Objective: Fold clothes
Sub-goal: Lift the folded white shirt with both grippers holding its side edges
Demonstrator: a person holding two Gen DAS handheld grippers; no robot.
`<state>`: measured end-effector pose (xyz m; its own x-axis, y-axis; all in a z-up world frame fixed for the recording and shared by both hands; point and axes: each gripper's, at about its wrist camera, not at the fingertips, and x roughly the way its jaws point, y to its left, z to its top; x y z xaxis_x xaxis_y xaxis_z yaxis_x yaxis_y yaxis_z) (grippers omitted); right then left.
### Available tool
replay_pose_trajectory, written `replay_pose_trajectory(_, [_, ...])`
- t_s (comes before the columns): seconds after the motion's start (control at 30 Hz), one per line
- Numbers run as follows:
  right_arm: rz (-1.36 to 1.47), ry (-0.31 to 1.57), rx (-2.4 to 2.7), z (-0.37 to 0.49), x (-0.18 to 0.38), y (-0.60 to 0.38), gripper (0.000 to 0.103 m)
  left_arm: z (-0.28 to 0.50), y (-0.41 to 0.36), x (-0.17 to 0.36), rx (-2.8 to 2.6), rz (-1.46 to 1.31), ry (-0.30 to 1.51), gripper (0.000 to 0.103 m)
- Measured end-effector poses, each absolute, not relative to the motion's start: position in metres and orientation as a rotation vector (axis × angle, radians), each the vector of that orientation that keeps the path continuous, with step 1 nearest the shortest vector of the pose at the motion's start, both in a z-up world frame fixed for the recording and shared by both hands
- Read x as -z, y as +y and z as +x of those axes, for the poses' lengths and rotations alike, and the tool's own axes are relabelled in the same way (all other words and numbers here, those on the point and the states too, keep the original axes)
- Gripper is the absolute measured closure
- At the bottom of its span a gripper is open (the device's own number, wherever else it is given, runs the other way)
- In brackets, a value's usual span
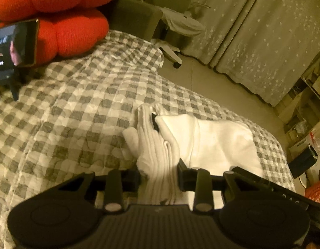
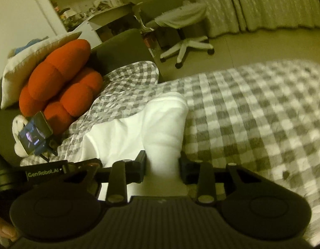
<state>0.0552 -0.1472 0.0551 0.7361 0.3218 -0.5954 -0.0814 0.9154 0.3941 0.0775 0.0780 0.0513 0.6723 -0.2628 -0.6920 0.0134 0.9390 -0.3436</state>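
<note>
Checked bedspread [image 1: 77, 112] across the whole bed, rumpled toward the red cushion [image 1: 62, 16] at the head. Swivel chair [image 2: 180, 47] off on the floor beyond, starred curtains [image 1: 263, 41] behind. Phone on a small stand [image 1: 12, 47], screen lit, parked right against that cushion.

On to the task's thing: white garment [image 1: 211, 141] lying on the bedspread near the foot-side edge, bunched and part lifted, not flat. Left gripper [image 1: 160, 176] with jaws drawn narrow on a ribbed white edge, cloth pinched between. Right gripper [image 2: 163, 166] likewise, jaws closed in on a thick roll of the same white cloth, fabric filling the gap. Both ends held, then, cloth hanging slack between.

Hard to call the stage: could be a fold being carried over, could be a spread-out before one.

Risks from here: thick bunch in the right jaws, so layers liable to slip out unevenly and skew the fold. Pull too far apart and the ribbed edge likely to pop free. Rumpled quilt underneath apt to drag and wrinkle whatever gets laid down. Bed edge close, too.
</note>
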Motion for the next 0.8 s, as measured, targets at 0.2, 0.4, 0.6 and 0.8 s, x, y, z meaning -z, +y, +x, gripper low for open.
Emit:
replay_pose_trajectory(0.2, [0.300, 0.700, -0.216, 0.054, -0.060, -0.141, 0.067, 0.073, 0.076, -0.054, 0.150, -0.331, 0.810, 0.069])
replay_pose_trajectory(0.4, [0.243, 0.687, -0.205, 0.054, -0.061, -0.135, 0.067, 0.068, 0.065, -0.055, 0.127, -0.294, 0.794, 0.069])
replay_pose_trajectory(0.6, [0.199, 0.662, -0.214, 0.052, -0.065, -0.128, 0.067, 0.062, 0.064, -0.058, 0.103, -0.268, 0.767, 0.069])
replay_pose_trajectory(0.8, [0.157, 0.647, -0.209, 0.050, -0.068, -0.120, 0.067, 0.057, 0.062, -0.060, 0.087, -0.258, 0.754, 0.069])
